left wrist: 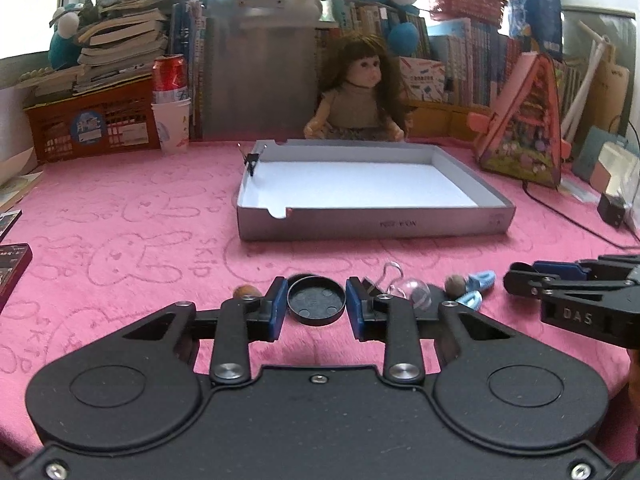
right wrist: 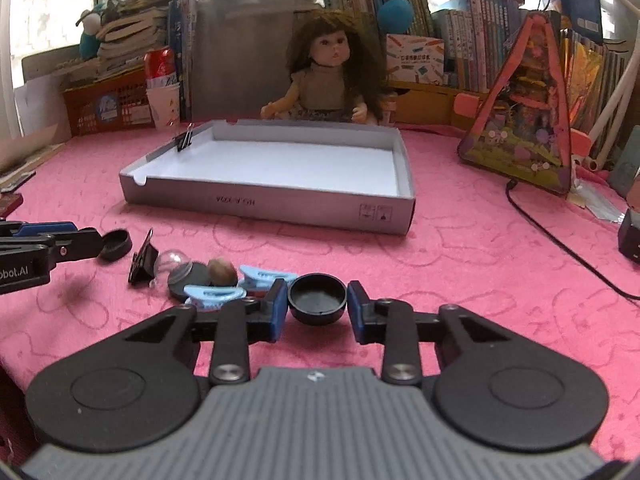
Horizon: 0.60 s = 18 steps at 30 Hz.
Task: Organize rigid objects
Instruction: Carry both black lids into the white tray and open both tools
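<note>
Left gripper clamped on black cap.

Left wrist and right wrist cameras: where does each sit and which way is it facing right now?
Left wrist: sits on the left hand-held gripper, looking forward and down over the pink cloth toward the grey box; its fingers clamp a black cap; the right hand-held gripper intrudes at the right edge.
Right wrist: sits on the right hand-held gripper, same heading, clamping a second black cap; the left hand-held gripper shows at the left edge.
Shared: box, doll, blue clips.
</note>
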Tool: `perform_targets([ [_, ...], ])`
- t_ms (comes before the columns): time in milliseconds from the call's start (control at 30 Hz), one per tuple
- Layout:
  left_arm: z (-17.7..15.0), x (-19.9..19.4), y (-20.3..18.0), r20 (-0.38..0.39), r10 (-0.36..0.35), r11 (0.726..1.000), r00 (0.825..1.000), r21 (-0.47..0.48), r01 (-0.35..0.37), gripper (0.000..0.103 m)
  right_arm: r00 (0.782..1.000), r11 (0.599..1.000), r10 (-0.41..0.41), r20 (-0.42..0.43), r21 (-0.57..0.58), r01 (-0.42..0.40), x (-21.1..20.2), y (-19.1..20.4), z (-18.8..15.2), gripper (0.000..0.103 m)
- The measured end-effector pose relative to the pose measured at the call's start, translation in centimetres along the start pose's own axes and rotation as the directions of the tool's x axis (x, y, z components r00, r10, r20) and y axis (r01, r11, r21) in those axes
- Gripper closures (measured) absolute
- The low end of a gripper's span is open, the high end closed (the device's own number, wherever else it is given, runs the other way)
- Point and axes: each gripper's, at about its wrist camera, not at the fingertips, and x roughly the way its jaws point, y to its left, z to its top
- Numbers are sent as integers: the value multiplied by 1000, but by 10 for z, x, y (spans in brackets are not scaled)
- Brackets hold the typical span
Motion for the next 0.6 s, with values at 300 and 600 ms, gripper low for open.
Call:
perform_targets([
  [300,30,12,6,27,-3,999,1000,-35,4,74,1000,1000,-5,30,30,4,1,-6,21,66],
  [600,64,34,11,12,-57,996,998,-72,58,74,1000,996,8,17,84,-9,17,-14,46,66],
])
